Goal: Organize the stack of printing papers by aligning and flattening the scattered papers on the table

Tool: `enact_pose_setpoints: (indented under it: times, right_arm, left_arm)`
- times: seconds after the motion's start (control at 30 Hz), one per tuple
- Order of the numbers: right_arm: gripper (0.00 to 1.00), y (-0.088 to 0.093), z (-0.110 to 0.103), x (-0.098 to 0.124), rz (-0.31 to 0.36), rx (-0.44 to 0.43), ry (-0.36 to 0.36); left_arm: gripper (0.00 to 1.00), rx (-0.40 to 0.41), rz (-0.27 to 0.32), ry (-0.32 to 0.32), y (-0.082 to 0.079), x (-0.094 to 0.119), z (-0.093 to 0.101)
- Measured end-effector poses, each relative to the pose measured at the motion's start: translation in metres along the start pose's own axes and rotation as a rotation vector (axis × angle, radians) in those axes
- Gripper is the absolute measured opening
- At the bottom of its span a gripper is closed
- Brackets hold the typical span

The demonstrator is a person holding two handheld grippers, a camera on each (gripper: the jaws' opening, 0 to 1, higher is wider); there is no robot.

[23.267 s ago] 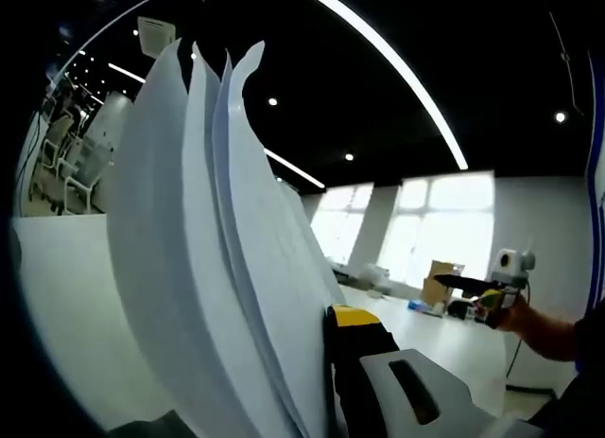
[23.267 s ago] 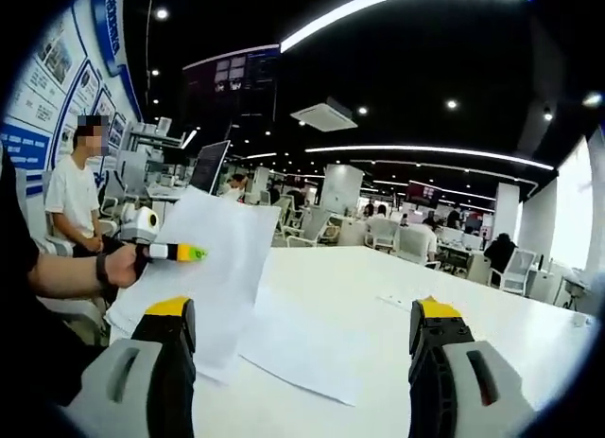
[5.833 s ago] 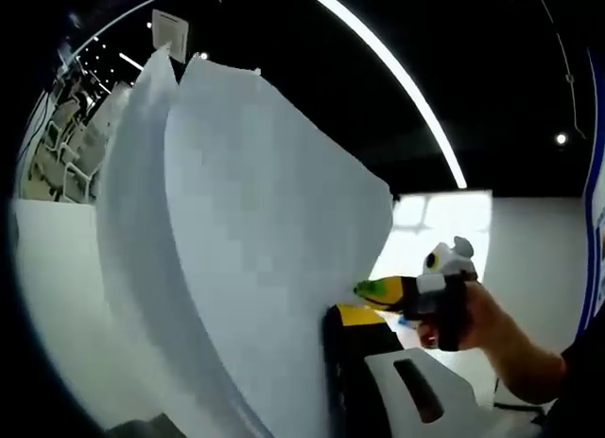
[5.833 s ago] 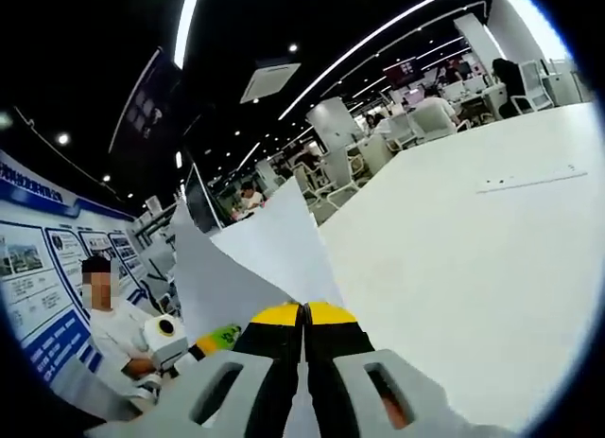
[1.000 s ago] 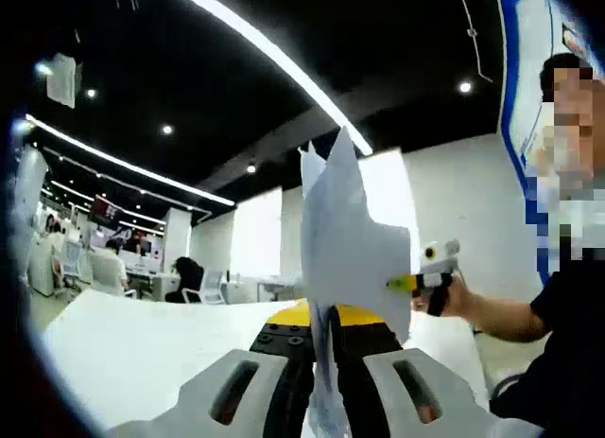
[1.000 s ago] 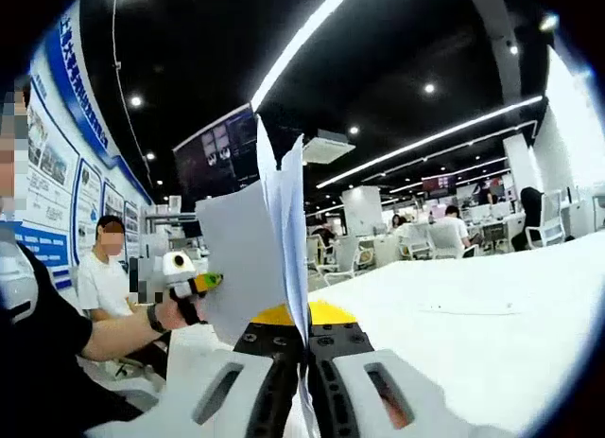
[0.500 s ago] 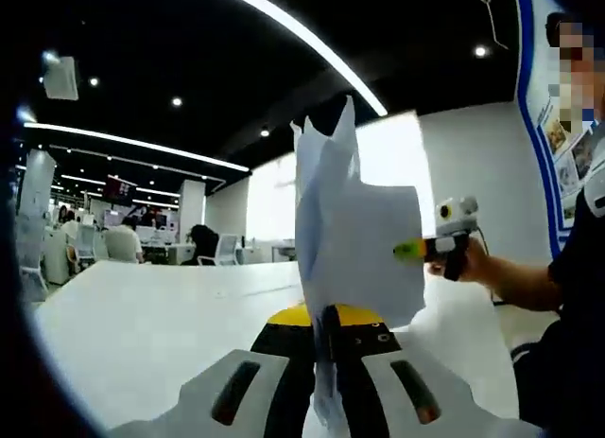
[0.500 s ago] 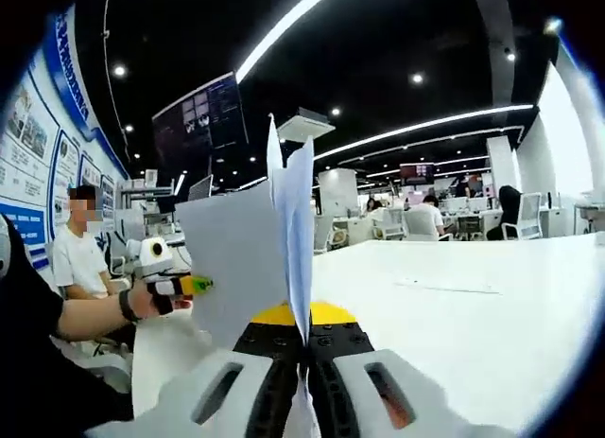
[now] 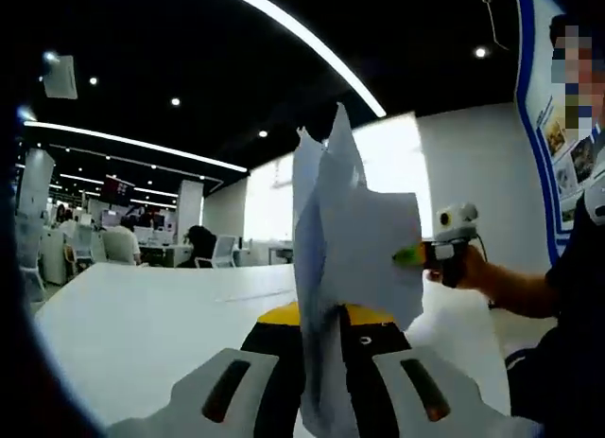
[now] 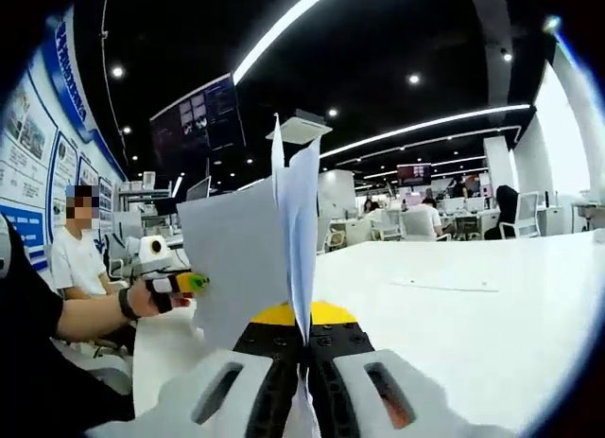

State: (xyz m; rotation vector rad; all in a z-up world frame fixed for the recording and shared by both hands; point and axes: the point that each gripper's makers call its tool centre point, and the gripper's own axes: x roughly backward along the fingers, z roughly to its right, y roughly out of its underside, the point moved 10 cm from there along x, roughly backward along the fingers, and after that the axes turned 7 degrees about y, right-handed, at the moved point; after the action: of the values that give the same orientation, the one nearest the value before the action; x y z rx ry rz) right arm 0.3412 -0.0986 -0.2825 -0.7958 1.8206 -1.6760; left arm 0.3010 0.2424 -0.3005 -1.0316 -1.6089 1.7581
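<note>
Right gripper view, upright papers (image 10: 250,268) block left gripper (image 10: 180,284), table (image 10: 454,334) beyond

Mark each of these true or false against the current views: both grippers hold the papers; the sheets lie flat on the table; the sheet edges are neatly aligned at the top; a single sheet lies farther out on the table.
1. Both grippers are clamped on the papers. True: the right gripper has its jaws shut on the sheets, and the left gripper pinches them too.
2. The sheets lie flat on the table. False: they stand upright, lifted off it.
3. The top edges are neatly aligned. False: corners stick up unevenly in both views.
4. A single sheet lies farther out on the table. True: it shows in the right gripper view.
</note>
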Motion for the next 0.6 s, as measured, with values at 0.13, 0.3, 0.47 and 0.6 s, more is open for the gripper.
enact_pose_setpoints:
  times: [0.13, 0.3, 0.47, 0.6]
  right_arm:
    - [0.0, 0.0008, 0.0001, 0.0009, 0.001, -0.001, 0.005]
    - [0.0, 0.0011, -0.0013, 0.0011, 0.011, 0.003, 0.005]
    - [0.0, -0.0006, -0.0018, 0.001, 0.013, -0.006, 0.004]
    - [0.0, 0.004, -0.003, 0.002, 0.011, -0.001, -0.001]
  left_arm:
    - [0.15, -0.005, 0.005, 0.01, -0.0086, -0.0035, 0.0003]
    - [0.13, -0.036, 0.008, 0.003, -0.0088, -0.0047, -0.0009]
    - [0.12, -0.055, 0.015, -0.014, -0.0076, -0.0043, -0.0029]
    - [0.13, -0.047, 0.004, -0.026, 0.0005, -0.0052, -0.0012]
